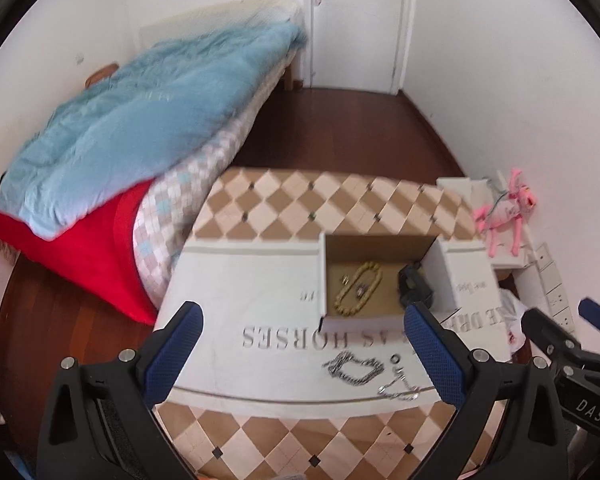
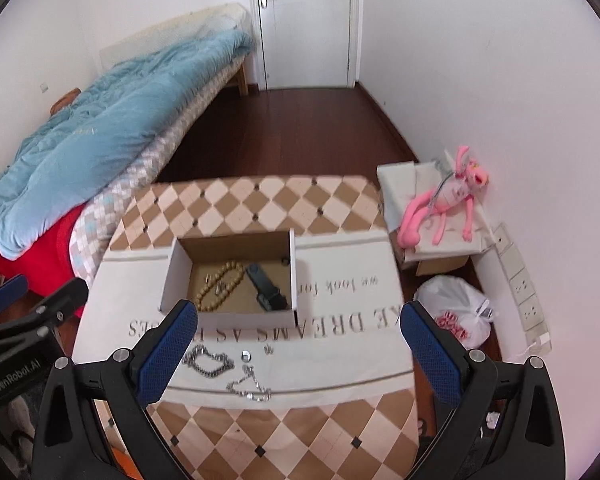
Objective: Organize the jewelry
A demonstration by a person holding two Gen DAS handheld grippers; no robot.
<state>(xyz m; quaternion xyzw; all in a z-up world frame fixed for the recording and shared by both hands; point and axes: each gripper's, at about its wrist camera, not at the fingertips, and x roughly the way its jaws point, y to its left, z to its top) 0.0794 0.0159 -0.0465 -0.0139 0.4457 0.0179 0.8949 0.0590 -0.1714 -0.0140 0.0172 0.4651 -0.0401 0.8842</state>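
Observation:
An open cardboard box (image 1: 380,322) (image 2: 168,280) stands on a white runner on the table. Inside lie a yellow bead necklace (image 1: 358,288) (image 2: 220,286), small earrings (image 1: 360,290) (image 2: 220,287) and a dark watch (image 1: 414,286) (image 2: 266,288). In front of the box lie a thick silver chain (image 1: 354,368) (image 2: 208,362), a thin silver chain (image 1: 400,388) (image 2: 248,384), a ring (image 1: 395,359) (image 2: 245,356) and a tiny stud (image 2: 269,348). My left gripper (image 1: 304,356) is open and empty above the runner. My right gripper (image 2: 300,352) is open and empty above the chains.
The table (image 2: 300,436) has a checked brown and cream cloth. A bed with a blue quilt (image 1: 140,120) is at the left. A pink plush toy (image 2: 448,200) sits on boxes at the right, with a white bag (image 2: 456,308) below it.

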